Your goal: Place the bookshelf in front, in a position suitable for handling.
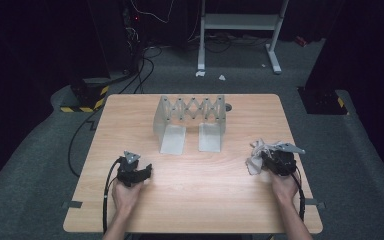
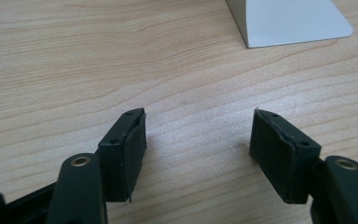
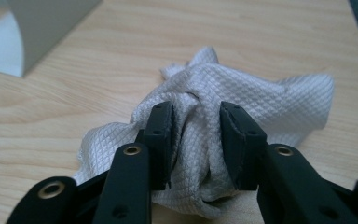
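Right claw (image 3: 196, 140), jaws part-spread on either side of a bunched fold of the white cloth (image 3: 261, 100); whether the pads still press the fabric cannot be told. The crumpled cloth lies on the worktop (image 3: 98, 93) directly under and ahead of this claw, spilling past both jaws. Farther ahead, to its left, stands the grey metal rack (image 1: 190, 122). Left claw (image 2: 198, 140), released, jaws spread wide over bare wood with nothing between them; one foot of the rack lies ahead of it, to its right. The two claws rest well apart.
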Available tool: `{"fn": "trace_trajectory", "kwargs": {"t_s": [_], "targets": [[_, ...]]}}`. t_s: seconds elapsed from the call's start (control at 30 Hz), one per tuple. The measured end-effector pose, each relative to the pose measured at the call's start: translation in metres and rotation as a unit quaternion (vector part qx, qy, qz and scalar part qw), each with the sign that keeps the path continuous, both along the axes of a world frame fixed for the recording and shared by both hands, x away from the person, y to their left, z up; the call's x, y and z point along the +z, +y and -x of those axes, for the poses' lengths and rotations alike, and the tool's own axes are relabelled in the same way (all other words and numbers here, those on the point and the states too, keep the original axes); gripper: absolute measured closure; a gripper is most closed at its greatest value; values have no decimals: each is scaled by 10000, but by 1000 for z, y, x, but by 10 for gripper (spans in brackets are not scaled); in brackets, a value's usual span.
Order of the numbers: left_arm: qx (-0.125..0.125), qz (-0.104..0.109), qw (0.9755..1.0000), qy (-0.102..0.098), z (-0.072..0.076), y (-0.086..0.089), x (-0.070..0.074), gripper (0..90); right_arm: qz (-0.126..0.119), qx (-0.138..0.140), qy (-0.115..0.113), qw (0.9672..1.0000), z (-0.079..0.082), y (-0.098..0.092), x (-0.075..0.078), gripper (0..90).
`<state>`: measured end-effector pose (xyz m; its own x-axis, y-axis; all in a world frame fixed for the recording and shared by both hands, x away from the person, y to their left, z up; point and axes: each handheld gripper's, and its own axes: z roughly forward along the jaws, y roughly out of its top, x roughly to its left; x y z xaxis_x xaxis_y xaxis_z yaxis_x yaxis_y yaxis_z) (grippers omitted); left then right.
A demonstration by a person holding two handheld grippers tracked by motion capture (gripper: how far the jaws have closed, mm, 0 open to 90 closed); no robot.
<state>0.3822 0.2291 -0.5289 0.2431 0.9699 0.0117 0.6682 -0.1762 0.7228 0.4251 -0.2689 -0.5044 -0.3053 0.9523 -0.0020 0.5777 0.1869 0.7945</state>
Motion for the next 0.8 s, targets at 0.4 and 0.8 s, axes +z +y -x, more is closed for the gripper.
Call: {"fn": "trace_trajectory", "kwargs": {"t_s": [0.4,0.8], "targets": [[-142,113,9997,-165,-19,-15,25,391,-242,563,-159,9980,7,30,24,622],[-117,197,9996,-177,-47,-32,30,457,-323,839,144,9958,-17,107,2,605]]}}
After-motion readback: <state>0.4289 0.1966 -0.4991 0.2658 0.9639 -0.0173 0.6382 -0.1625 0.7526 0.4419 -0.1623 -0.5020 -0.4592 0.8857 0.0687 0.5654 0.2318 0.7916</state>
